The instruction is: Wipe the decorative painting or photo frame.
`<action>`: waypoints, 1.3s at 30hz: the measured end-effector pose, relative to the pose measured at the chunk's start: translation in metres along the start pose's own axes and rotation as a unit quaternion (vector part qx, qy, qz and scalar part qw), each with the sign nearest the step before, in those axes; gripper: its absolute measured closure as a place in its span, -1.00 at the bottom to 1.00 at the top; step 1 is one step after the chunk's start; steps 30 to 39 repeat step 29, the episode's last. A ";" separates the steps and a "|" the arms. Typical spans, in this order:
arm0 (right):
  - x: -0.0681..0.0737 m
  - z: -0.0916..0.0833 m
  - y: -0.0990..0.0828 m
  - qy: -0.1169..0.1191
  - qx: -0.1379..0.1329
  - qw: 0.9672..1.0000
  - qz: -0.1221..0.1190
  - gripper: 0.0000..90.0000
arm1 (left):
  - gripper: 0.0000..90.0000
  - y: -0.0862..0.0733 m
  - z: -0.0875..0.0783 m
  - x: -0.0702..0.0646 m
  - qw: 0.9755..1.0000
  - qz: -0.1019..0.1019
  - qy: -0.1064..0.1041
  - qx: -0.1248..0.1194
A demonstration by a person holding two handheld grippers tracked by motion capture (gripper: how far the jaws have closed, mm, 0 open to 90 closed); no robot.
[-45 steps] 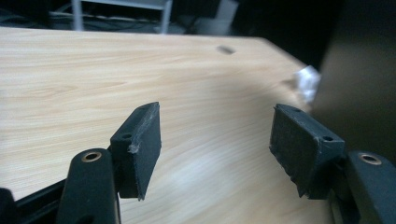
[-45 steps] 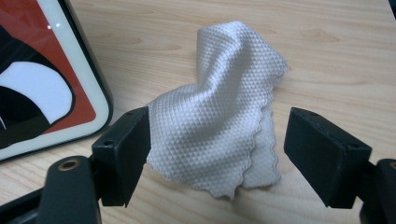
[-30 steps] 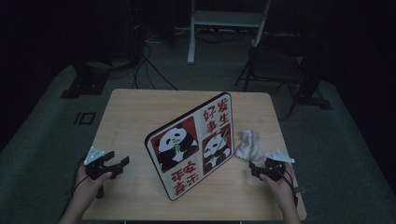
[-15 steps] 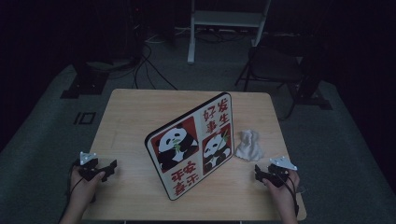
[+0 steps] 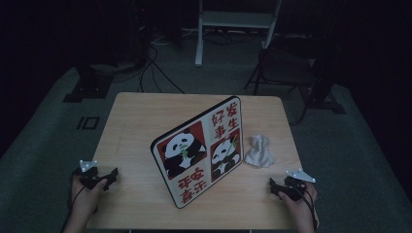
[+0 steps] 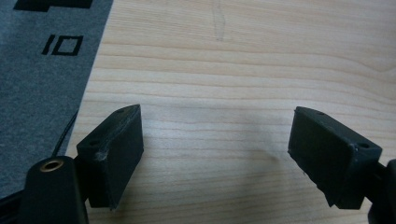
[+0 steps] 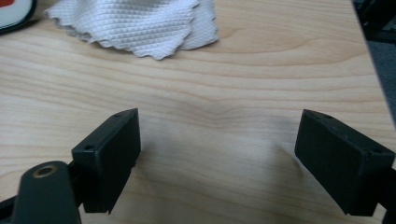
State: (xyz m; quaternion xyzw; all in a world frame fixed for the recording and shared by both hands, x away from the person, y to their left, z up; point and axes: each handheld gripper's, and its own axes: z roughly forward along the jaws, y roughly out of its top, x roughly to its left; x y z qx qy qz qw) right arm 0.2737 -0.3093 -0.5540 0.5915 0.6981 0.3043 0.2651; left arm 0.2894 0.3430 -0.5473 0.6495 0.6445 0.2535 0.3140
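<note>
Panda board w/ red "好事发生", L gripper & R gripper both wide open, empty.

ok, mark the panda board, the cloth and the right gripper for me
panda board (image 5: 199, 150): high view, on its printed face, left panda panel.
cloth (image 7: 140, 21): right gripper view, on its textured middle.
right gripper (image 5: 279, 187): high view, between its open jaw tips.
</note>
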 end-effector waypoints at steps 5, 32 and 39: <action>0.002 0.002 0.001 0.016 0.004 1.000 -0.006 -0.69 | -0.58 0.000 0.001 -0.006 0.999 0.027 0.017 0.010; 0.001 0.003 0.002 0.028 0.008 1.000 -0.008 -0.73 | -0.67 0.001 0.004 -0.011 0.999 0.035 0.026 0.017; 0.001 0.003 0.002 0.028 0.008 1.000 -0.008 -0.73 | -0.67 0.001 0.004 -0.011 0.999 0.035 0.026 0.017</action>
